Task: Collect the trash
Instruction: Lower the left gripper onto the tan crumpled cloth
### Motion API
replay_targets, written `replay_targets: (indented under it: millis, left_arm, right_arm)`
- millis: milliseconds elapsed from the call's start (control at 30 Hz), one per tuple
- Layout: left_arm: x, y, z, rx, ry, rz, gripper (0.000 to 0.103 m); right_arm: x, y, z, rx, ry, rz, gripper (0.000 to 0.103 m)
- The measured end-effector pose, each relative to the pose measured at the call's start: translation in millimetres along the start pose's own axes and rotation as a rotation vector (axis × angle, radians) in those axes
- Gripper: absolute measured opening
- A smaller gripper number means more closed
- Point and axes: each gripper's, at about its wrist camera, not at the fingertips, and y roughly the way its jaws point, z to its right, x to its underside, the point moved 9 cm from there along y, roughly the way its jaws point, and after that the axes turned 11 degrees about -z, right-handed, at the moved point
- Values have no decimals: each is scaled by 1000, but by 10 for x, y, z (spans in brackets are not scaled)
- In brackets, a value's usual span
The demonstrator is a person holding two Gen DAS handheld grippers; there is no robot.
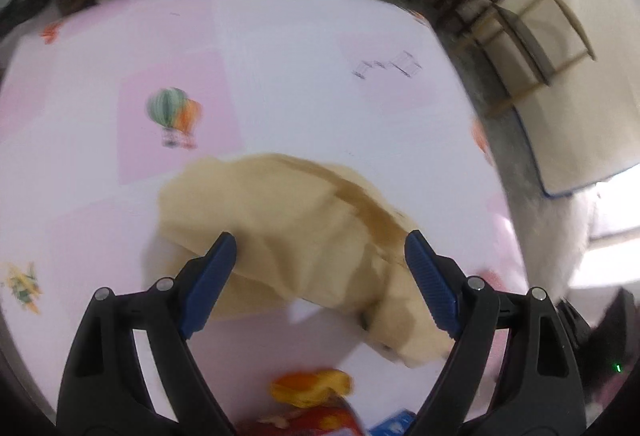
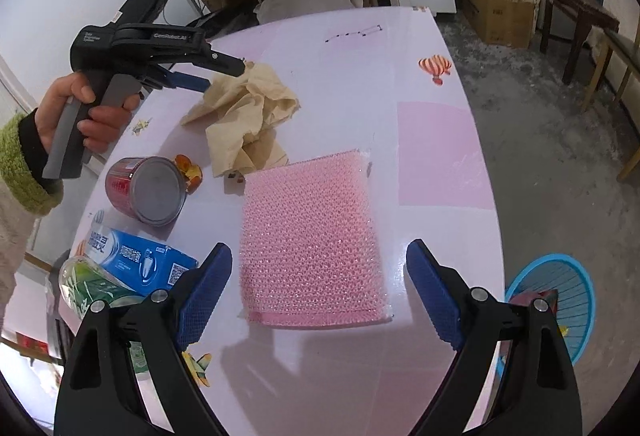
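Note:
A crumpled beige paper (image 1: 288,228) lies on the pink table (image 1: 280,48); it also shows in the right wrist view (image 2: 248,116). My left gripper (image 1: 320,248) is open, its jaws either side of the paper's near part; in the right wrist view it (image 2: 224,74) hovers at the paper's far left edge. My right gripper (image 2: 320,260) is open and empty above a pink bubble-wrap sheet (image 2: 312,236). A red can (image 2: 146,190) lies on its side beside orange peel (image 2: 190,172). A blue box (image 2: 140,260) and a green bottle (image 2: 92,284) lie at the near left.
A blue basket (image 2: 560,296) with some trash stands on the floor right of the table. Wooden stools (image 2: 576,16), cardboard boxes (image 2: 500,12) and a shelf stand behind the table. The table's right edge drops to a grey floor (image 2: 540,108).

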Motion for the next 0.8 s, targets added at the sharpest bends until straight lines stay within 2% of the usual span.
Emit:
replay_targets:
  millis: [67, 167, 233, 333, 367, 400, 467, 533, 600, 633, 700, 733, 767, 800]
  left_arm:
    - [49, 44, 136, 5, 58, -10, 82]
    - [137, 157, 313, -31, 136, -52, 82]
    - [196, 273, 392, -108, 206, -82, 82]
    - [229, 407, 392, -273, 284, -103, 82]
    - [235, 443, 375, -299, 289, -111, 79]
    - [239, 491, 333, -315, 276, -124, 69]
    - [207, 472, 298, -284, 232, -106, 59]
    - [178, 409, 237, -289, 206, -86, 30]
    - [161, 361, 162, -252, 162, -85, 15]
    - [164, 328, 118, -209, 126, -89, 7]
    - [168, 235, 95, -166, 98, -70, 5]
    - [174, 149, 108, -107, 82, -49, 4]
    - [188, 43, 149, -6, 58, -31, 4]
    - [200, -44, 175, 61, 41, -13, 4]
  right_arm:
    - [1, 25, 1, -16, 2, -8, 86]
    - [-3, 35, -8, -28, 0, -10, 86]
    - [-6, 50, -9, -30, -2, -13, 86]
    - [-9, 57, -10, -39, -4, -13, 86]
    - [-15, 60, -4, -40, -3, -11, 86]
    - [-16, 62, -1, -42, -3, -10, 86]
    - [-25, 77, 16, -45, 0, -11, 86]
    - [-22, 85, 35, -52, 6, -13, 86]
    - [-24, 92, 44, -54, 8, -13, 86]
    - [-24, 96, 55, -55, 11, -13, 86]
    - [-22, 90, 67, -60, 18, -13, 86]
    - [-19, 85, 73, -63, 20, -12, 86]
    - [-14, 80, 73, -66, 22, -11, 86]
    - [-13, 75, 71, -70, 24, -10, 86]
